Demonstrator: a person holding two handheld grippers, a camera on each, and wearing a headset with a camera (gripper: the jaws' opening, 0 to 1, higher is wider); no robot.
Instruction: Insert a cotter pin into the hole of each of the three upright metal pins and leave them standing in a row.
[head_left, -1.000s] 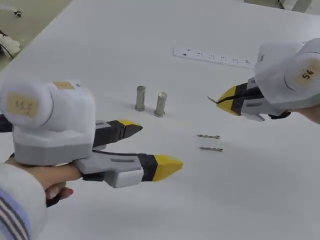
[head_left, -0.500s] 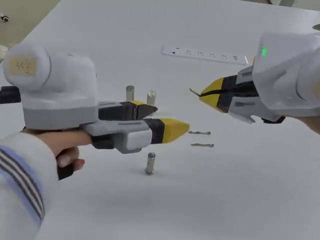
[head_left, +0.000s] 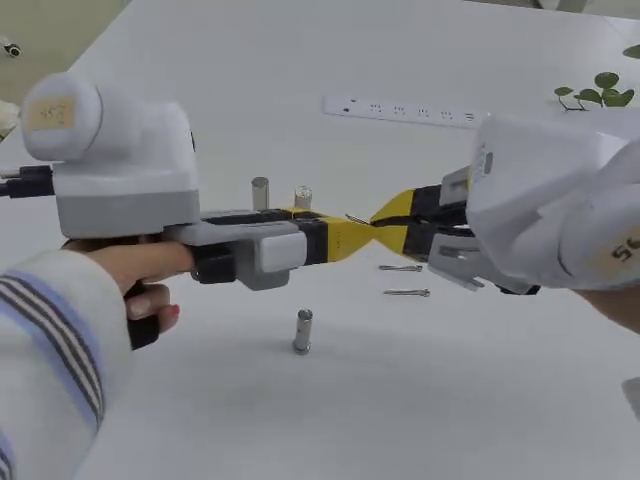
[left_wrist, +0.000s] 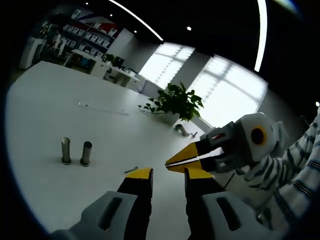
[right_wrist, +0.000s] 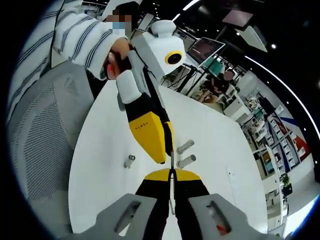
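Two upright metal pins (head_left: 260, 192) (head_left: 303, 197) stand side by side at the back, and a third metal pin (head_left: 302, 330) stands alone nearer me. My right gripper (head_left: 386, 222) is shut on a thin cotter pin (head_left: 356, 219), whose tip pokes out toward my left gripper (head_left: 358, 238). The left gripper (left_wrist: 169, 175) is open with nothing between its fingers, and the two grippers meet tip to tip above the table. In the right gripper view the cotter pin (right_wrist: 171, 162) runs between my shut jaws, close to the left gripper's yellow finger (right_wrist: 150, 132). Two loose cotter pins (head_left: 400, 268) (head_left: 405, 293) lie on the table.
A white power strip (head_left: 400, 110) lies along the back of the white table (head_left: 450, 400). A potted plant (head_left: 590, 92) stands at the far right edge. A grey mesh chair (right_wrist: 45, 125) sits beside the table in the right gripper view.
Both grippers have closed in on each other until their tips meet. The left one lifted and moved right, which uncovered the near metal pin. The right one came left with its cotter pin.
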